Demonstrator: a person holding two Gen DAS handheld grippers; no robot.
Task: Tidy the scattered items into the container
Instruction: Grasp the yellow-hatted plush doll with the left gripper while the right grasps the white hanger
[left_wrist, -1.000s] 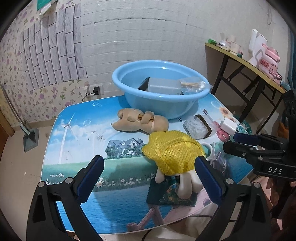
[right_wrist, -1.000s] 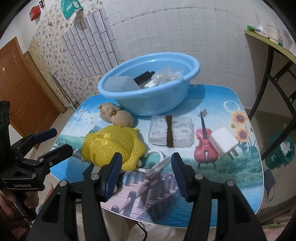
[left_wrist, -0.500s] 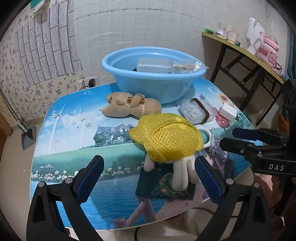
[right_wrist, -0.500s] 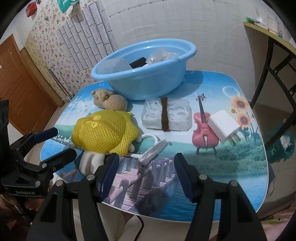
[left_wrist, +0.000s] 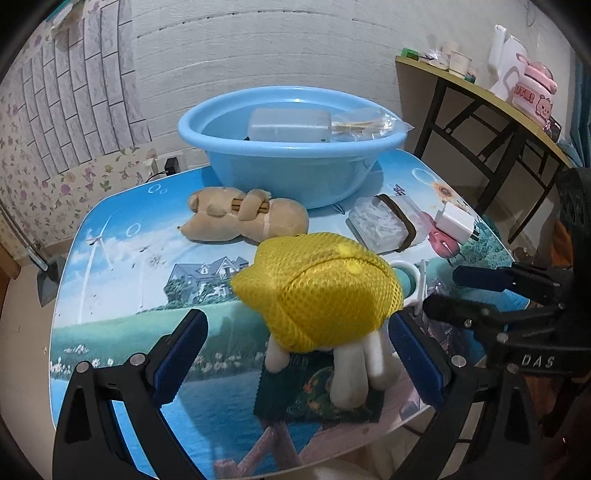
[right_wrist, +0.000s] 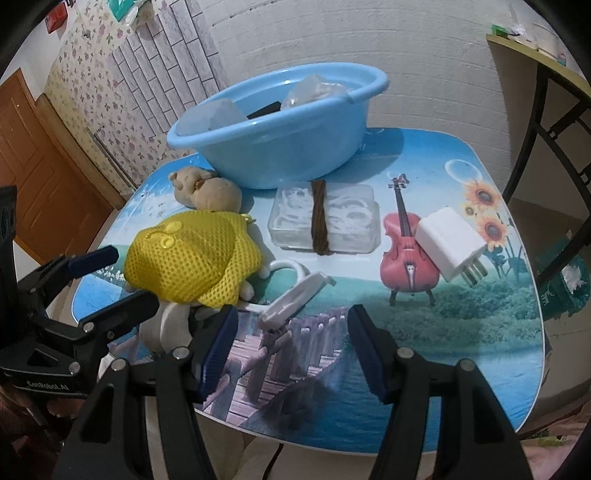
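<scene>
Right wrist: wooden door (right_wrist: 40, 177) (hidden from left).

Left tool (left_wrist: 295, 354) and right tool (right_wrist: 291, 347) angle downward, jaws apart, empty.

Toys (left_wrist: 317, 291) before basin (left_wrist: 288, 173) — on table (left_wrist: 122, 295)
</scene>
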